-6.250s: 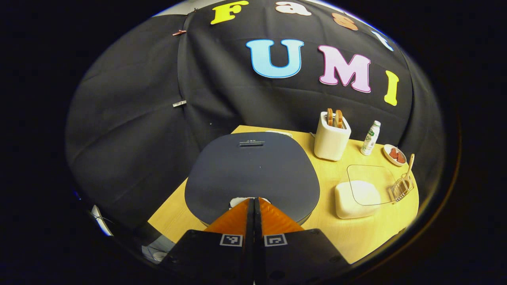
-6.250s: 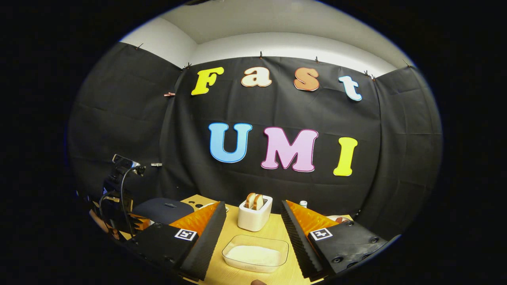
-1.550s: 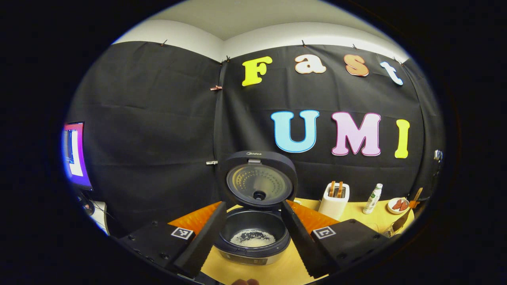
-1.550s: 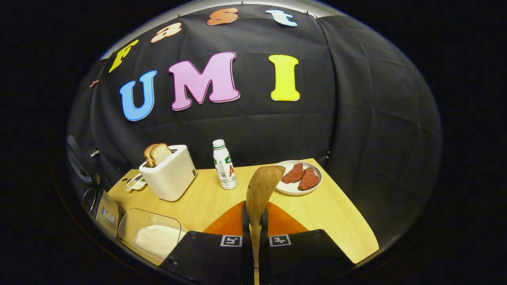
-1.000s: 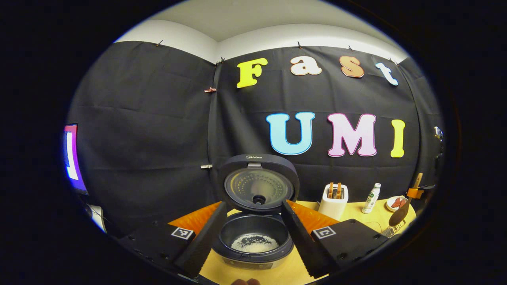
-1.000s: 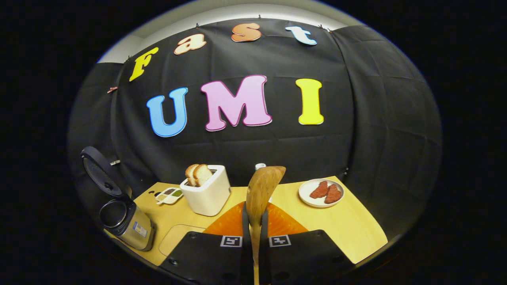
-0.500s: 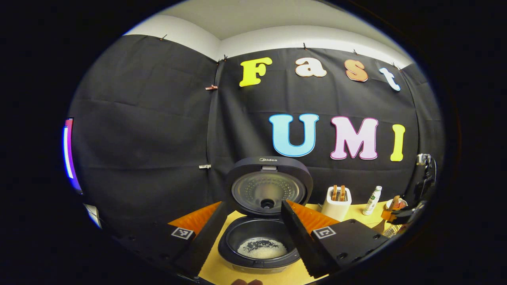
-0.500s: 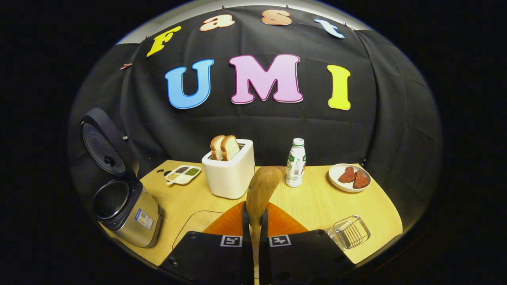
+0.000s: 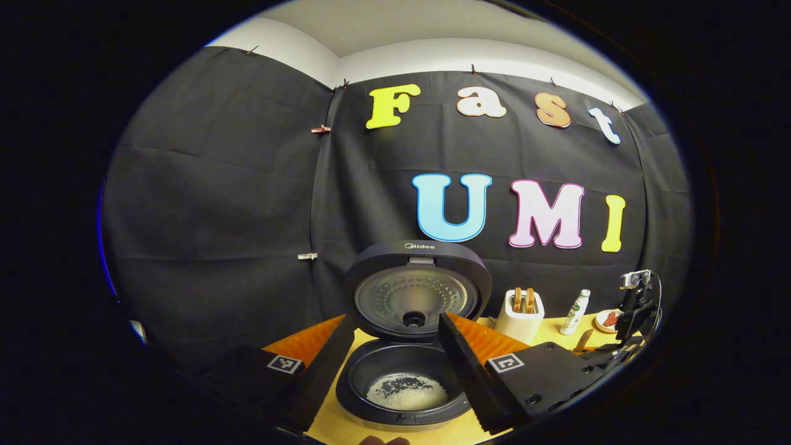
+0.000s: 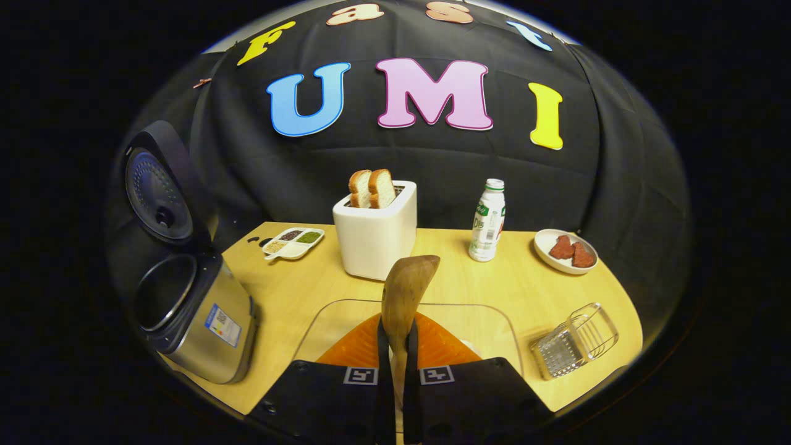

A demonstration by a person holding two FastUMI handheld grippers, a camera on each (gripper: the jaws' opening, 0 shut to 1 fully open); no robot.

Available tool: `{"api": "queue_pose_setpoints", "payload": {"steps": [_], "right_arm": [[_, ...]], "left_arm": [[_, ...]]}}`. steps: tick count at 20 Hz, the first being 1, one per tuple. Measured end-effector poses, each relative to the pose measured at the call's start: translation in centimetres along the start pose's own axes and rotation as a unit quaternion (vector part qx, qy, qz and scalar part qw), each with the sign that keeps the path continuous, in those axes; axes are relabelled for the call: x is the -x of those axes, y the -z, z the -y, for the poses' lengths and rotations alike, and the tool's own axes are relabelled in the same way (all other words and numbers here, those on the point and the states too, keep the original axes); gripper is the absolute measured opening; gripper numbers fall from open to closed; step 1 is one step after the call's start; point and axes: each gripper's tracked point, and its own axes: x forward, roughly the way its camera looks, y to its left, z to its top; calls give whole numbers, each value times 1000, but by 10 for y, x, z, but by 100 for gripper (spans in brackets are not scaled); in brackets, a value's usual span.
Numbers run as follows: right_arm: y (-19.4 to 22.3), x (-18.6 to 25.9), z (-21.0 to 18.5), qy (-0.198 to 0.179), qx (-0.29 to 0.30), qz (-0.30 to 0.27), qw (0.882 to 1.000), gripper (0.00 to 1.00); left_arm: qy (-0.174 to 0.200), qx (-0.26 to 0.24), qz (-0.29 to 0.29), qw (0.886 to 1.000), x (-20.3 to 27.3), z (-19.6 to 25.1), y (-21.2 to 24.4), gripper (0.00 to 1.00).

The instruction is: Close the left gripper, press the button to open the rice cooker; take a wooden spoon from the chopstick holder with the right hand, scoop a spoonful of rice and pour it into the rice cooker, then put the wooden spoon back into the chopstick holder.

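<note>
Light was even and came from overhead, bright on the table [image 10: 494, 290], with soft shadows. Both views were sharp at centre, while the edges bowed and dimmed.

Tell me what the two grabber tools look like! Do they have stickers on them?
Each one has a chunky black body. The left tool has two wedge-shaped fingers with tiny saw-like ridges on the inside. And yes, there are stickers: a little square black-and-white tag sits on each side. The right tool wears the same pair of tags.
</note>
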Motion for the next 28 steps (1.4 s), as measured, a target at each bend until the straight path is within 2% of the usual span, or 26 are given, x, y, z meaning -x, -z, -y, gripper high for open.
{"api": "queue_pose_setpoints", "payload": {"steps": [4,11,17,20,25,28], "right_arm": [[-1,8,-21,-21,-74,-11,997,10],[-8,14,2,-21,-190,-16,981,10],[-48,32,10,-29,-206,29,978,10],[-68,38,12,-32,-233,47,971,10],[-76,39,18,-32,-237,52,970,9],[-91,48,4,-49,-240,60,968,9]], "left_arm": [[0,1,0,1000,-3,-2,2,94],[4,1,3,1000,-1,5,-1,94],[6,-2,9,1000,4,12,-5,95],[7,-3,14,1000,7,14,-9,95],[2,-5,14,1000,13,12,-11,95],[-3,-7,16,1000,16,7,-11,95]]}}
